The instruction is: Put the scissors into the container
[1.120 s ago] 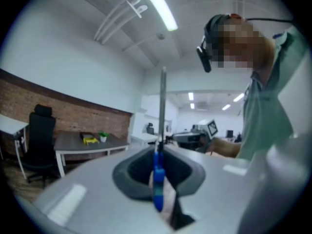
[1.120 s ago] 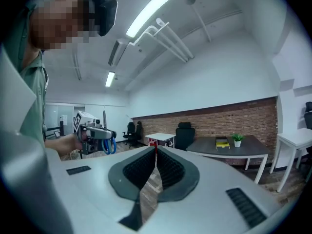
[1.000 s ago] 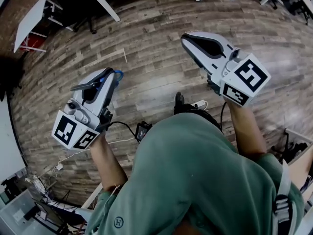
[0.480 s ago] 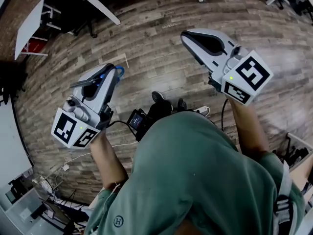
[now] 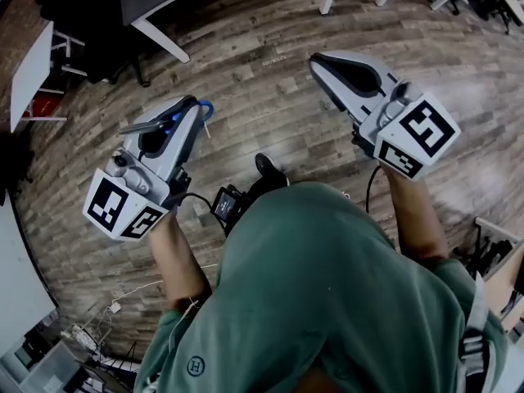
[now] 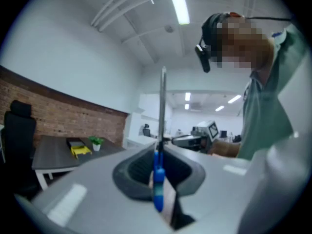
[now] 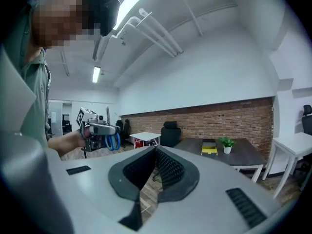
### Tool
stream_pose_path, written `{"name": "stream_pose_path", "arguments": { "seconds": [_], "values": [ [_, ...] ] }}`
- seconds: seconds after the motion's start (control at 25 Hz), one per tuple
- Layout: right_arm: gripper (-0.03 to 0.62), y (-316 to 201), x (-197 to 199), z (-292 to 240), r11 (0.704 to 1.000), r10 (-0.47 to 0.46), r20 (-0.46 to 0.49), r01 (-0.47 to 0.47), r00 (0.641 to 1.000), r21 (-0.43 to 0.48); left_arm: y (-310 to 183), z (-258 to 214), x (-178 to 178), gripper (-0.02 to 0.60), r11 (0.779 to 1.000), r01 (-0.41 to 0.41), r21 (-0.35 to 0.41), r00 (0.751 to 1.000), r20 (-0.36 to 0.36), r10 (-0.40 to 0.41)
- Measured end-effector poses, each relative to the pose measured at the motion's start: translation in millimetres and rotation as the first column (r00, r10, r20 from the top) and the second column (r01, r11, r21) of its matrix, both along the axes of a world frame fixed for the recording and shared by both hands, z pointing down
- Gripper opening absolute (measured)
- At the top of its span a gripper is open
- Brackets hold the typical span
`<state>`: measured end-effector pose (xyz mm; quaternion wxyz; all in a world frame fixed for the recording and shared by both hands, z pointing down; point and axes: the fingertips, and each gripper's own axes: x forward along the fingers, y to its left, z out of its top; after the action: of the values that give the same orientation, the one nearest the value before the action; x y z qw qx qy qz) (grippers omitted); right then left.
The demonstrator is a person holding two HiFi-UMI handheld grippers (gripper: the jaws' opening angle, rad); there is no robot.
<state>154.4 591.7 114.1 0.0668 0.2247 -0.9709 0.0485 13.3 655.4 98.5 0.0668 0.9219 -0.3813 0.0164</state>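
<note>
the left gripper (image 6: 158,165) clamps the scissors (image 6: 162,112), blades sticking out ahead; the right gripper (image 7: 155,152) is closed, empty. pickup looks done; no container shows, placing remains.

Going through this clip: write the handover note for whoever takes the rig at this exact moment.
Left gripper: shut on the scissors, blue handle between the jaws, blade sticking out past them.
Right gripper: jaws together, nothing in them.
Container: not in any view; only wood floor below the grippers.
Done: scissors are in hand.
Left: find the container, put the scissors in, release.
</note>
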Motion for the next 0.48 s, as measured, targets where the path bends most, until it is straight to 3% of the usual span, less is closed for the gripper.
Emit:
{"name": "stream_pose_path", "arguments": {
  "seconds": [0.48],
  "values": [
    [0.008, -74.9, -47.8, -7.8, 0.999, 0.04, -0.033, -0.039, 0.999, 0.017, -88.0, -4.9, -41.4, 0.028, 0.997, -0.072, 0.026, 0.997, -0.028, 0.072]
  ]
}}
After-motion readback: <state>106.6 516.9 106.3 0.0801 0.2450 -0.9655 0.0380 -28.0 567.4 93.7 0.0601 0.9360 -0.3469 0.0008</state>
